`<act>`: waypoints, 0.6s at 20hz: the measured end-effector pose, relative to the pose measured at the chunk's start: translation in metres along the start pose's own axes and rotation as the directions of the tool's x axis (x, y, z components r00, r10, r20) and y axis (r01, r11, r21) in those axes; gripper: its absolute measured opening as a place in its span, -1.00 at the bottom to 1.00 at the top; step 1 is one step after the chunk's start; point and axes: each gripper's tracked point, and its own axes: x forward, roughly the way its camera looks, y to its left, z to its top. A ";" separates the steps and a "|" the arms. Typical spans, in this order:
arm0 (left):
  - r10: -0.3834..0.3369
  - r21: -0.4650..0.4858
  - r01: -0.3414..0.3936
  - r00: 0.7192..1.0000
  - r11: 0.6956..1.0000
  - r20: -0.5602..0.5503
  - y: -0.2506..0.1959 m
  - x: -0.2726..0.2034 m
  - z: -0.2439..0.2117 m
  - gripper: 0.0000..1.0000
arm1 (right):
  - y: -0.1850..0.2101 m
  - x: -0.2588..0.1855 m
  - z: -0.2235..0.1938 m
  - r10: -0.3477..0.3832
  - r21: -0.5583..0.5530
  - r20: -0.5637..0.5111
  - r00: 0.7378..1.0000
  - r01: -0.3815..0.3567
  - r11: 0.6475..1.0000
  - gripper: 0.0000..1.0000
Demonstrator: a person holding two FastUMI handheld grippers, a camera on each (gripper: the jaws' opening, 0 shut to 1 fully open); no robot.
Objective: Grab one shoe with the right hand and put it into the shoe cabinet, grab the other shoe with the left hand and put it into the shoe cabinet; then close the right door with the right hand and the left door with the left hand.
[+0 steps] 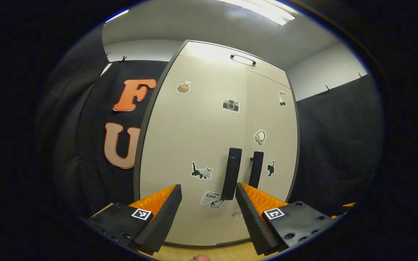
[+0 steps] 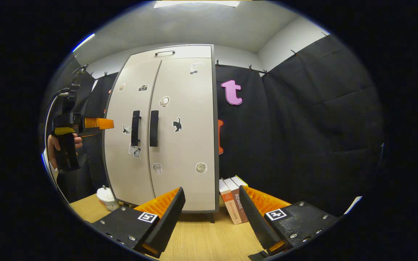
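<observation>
I see the shoe cabinet (image 2: 162, 127) with both doors shut, left door (image 1: 191, 145) and right door (image 2: 183, 127) meeting at their handles. My left gripper (image 1: 209, 214) sits just before the left door, jaws wide, empty. My right gripper (image 2: 212, 217) hangs well back from the cabinet, jaws wide, empty. Books (image 2: 232, 204) lean beside the cabinet's right foot.

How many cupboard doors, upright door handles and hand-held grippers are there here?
Doors: 2 (left door, right door)
Upright handles: 2 (left handle, right handle)
Grippers: 2 (left gripper, right gripper)
Total: 6
</observation>
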 end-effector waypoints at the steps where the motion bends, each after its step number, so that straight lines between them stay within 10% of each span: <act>1: 0.011 0.010 -0.011 1.000 1.000 0.002 0.002 -0.015 -0.002 0.93 | 0.006 0.001 0.000 0.014 0.001 0.002 1.000 -0.014 1.000 0.94; 12: 0.154 0.029 -0.153 0.986 0.988 -0.068 0.031 -0.119 -0.061 0.93 | 0.027 -0.009 0.004 0.070 0.010 0.020 0.997 -0.070 0.998 0.85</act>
